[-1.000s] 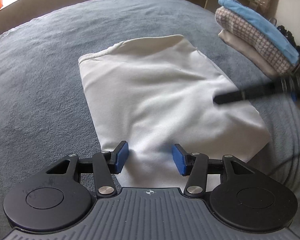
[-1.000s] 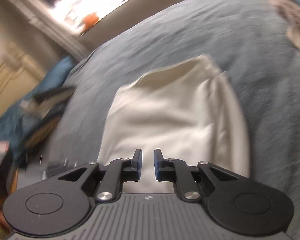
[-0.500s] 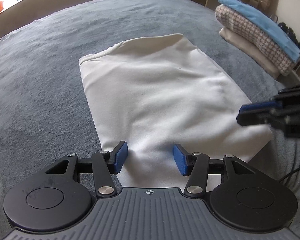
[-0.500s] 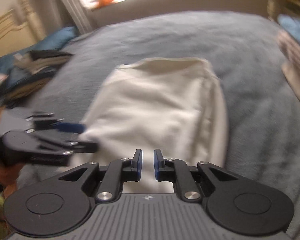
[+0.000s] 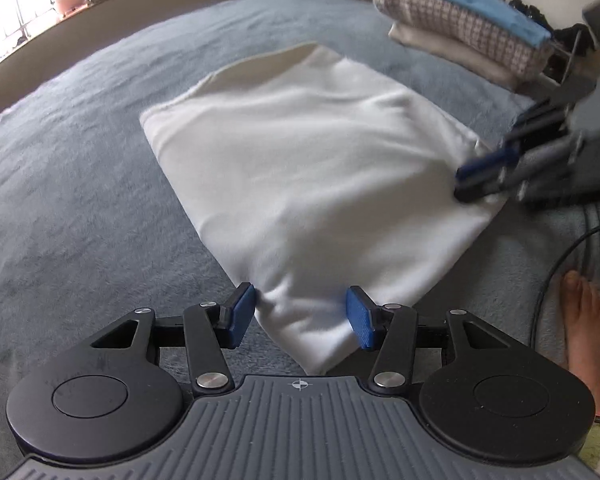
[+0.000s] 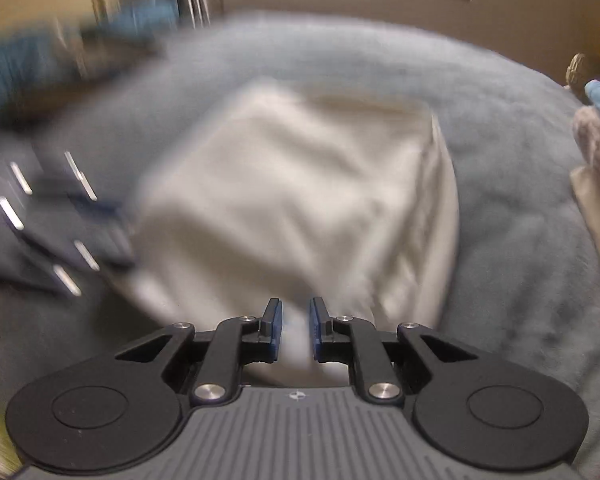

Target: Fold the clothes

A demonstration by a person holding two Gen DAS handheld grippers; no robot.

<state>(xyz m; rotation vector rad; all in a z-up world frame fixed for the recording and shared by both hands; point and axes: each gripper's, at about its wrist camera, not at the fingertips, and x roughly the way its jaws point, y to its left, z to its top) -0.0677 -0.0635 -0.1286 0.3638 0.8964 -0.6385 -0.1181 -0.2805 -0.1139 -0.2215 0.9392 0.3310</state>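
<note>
A white folded cloth [image 5: 308, 168] lies flat on the grey-blue bedspread [image 5: 80, 160]. My left gripper [image 5: 302, 316] is open at the cloth's near corner, its blue pads on either side of that corner. The right gripper [image 5: 476, 180] comes in from the right, its tips at the cloth's right edge. In the right wrist view the right gripper [image 6: 295, 320] has its fingers nearly together, with only a narrow slit over the near edge of the cloth [image 6: 300, 184]. That view is blurred by motion, and the left gripper [image 6: 80, 232] shows there as a smear.
A stack of folded clothes [image 5: 460, 20], blue on top of checked and beige, sits at the back right and at the edge of the right wrist view [image 6: 596, 148]. A bare foot [image 5: 588, 332] and a black cable [image 5: 560, 264] lie right of the cloth.
The right gripper has swung from over the cloth's middle out to its right edge and dropped to it. My left gripper has stayed open and tilted slightly at the near corner.
</note>
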